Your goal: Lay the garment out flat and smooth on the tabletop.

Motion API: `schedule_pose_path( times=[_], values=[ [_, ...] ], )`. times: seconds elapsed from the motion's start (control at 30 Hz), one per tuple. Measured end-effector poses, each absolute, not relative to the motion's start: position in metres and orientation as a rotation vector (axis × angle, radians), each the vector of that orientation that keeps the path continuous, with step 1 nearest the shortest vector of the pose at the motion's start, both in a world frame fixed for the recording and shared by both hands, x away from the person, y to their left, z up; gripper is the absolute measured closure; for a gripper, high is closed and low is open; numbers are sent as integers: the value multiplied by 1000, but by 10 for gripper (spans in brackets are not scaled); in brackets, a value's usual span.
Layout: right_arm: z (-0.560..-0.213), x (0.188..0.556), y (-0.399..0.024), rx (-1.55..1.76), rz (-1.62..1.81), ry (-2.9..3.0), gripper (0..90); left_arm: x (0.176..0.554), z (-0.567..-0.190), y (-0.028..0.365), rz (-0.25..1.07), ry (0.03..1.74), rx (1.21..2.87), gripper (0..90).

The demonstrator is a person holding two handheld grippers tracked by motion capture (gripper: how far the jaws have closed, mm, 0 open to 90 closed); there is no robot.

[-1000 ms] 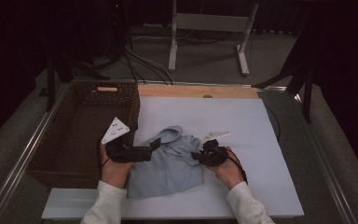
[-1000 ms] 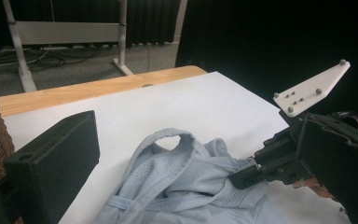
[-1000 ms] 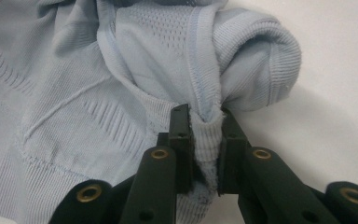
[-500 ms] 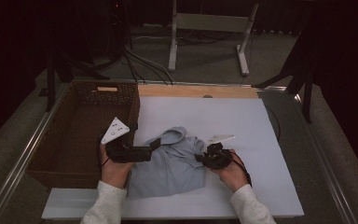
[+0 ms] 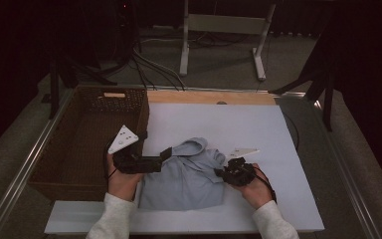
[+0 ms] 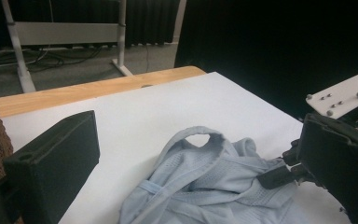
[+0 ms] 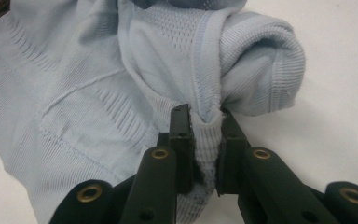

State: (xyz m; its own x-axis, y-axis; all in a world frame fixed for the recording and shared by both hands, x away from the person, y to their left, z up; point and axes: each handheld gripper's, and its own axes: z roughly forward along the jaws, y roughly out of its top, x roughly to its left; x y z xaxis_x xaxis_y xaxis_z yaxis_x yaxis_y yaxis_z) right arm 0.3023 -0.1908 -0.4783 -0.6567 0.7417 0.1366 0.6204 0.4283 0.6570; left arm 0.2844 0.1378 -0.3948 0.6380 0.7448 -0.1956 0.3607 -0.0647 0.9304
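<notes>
Where the white worktop (image 5: 258, 129) is bounded by a dim room and a wicker basket (image 5: 87, 132), a pale-blue ribbed garment (image 5: 189, 174) is found crumpled at its near middle. Its hem is pinched by the right tongs (image 7: 204, 122); the left tongs (image 5: 165, 154) are held spread beside it.

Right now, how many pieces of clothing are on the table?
1: a light blue top lying crumpled on the white table between the two hands, its right edge pinched in the right gripper. Nothing shows in the basket, though its near wall hides some floor.
</notes>
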Motion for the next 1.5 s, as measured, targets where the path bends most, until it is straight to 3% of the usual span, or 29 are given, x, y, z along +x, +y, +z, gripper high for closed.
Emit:
schedule_pose_path(
  times=[0.93, 1.03, 1.13, 1.2, 1.33, 1.5],
  values=[
    [-477, 275, -239, 1276, 984, 2467, 801, 284, -394, 138, 400, 915, 1668, 2],
    [-481, 273, -243, 1291, 977, 2460, 756, 284, -394, 137, 398, 914, 1670, 2],
    [-484, 271, -246, 1301, 974, 2449, 648, 284, -394, 136, 399, 912, 1675, 1],
    [-484, 271, -248, 1311, 981, 2450, 634, 284, -394, 136, 399, 913, 1674, 2],
    [-481, 268, -251, 1309, 985, 2442, 652, 284, -394, 137, 399, 915, 1670, 2],
    [-475, 265, -252, 1284, 976, 2445, 790, 284, -394, 137, 400, 914, 1671, 2]
  ],
)
